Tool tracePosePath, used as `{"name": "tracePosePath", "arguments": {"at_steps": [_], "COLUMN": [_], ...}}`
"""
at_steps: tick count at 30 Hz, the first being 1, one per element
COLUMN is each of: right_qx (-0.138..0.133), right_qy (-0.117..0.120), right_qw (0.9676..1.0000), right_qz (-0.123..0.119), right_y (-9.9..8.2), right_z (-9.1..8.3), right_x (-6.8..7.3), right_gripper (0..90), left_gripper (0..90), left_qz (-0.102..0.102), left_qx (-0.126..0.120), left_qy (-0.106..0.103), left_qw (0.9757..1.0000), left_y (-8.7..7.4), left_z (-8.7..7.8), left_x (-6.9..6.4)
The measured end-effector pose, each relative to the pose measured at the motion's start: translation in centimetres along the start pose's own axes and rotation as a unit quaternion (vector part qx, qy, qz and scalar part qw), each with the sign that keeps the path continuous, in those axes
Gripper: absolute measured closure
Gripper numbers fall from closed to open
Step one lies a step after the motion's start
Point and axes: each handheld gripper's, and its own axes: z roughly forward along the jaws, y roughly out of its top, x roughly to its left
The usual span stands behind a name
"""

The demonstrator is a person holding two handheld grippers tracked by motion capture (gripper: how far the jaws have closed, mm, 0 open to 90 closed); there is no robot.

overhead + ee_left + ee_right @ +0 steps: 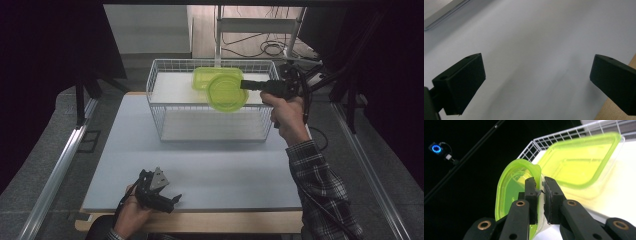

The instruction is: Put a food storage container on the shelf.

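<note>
No writing or brand mark can be read on anything here.

The right claw (246, 84) is clamped on the rim of a round container (227, 93) of clear plastic tinted bright lime green. In the right gripper view the two black jaws stand nearly together, pinching the thin wall of the round container (511, 190) between them, one pad inside the rim and one outside. The container hangs tilted on its side, its open mouth turned sideways, above a white wire basket (156, 100).

Just beyond the claw's tips lies a second container (212, 76), rectangular with rounded corners and the same lime green; the round one overlaps it in the high view. In the right gripper view this rectangular container (584, 162) sits past the jaws against the basket's pale bottom, with the wire rim (554, 138) behind it.

The left claw (167, 200) rests near the front edge of the table (225, 170), its jaws spread wide with nothing between them. Bare table surface (536, 50) lies ahead of this claw, and the table's wooden edge shows beside one jaw.
</note>
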Motion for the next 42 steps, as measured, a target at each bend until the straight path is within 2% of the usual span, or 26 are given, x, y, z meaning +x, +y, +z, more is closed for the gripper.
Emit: {"name": "tracePosePath", "arguments": {"at_steps": [7,17,29,35,42], "right_qx": [-0.013,-0.031,-0.046,-0.049,-0.048], "right_qy": [-0.008,-0.031,-0.064,-0.071,-0.080], "right_qw": [0.9999,0.9990,0.9968,0.9960,0.9953], "right_qz": [0.002,0.001,0.011,0.024,0.023], "right_y": [1.3,3.3,4.7,5.0,5.2], "right_z": [0.7,2.0,4.1,5.0,5.3], "right_x": [0.6,0.9,0.0,-0.6,-0.4], "right_gripper": [81.4,81.4,81.3,81.3,80.8], "left_gripper": [0.0,0.0,0.0,0.5,0.7], "left_qz": [-0.001,-0.001,0.001,-0.008,-0.002], "left_qx": [0.000,0.000,-0.001,0.004,0.012], "left_qy": [0.000,0.001,0.001,0.004,0.003], "left_qw": [1.0000,1.0000,1.0000,1.0000,0.9999], "left_y": [0.0,0.0,0.0,0.0,0.1], "left_z": [0.0,0.0,0.0,0.0,0.2], "left_x": [0.0,0.0,0.0,-0.1,-0.4]}}
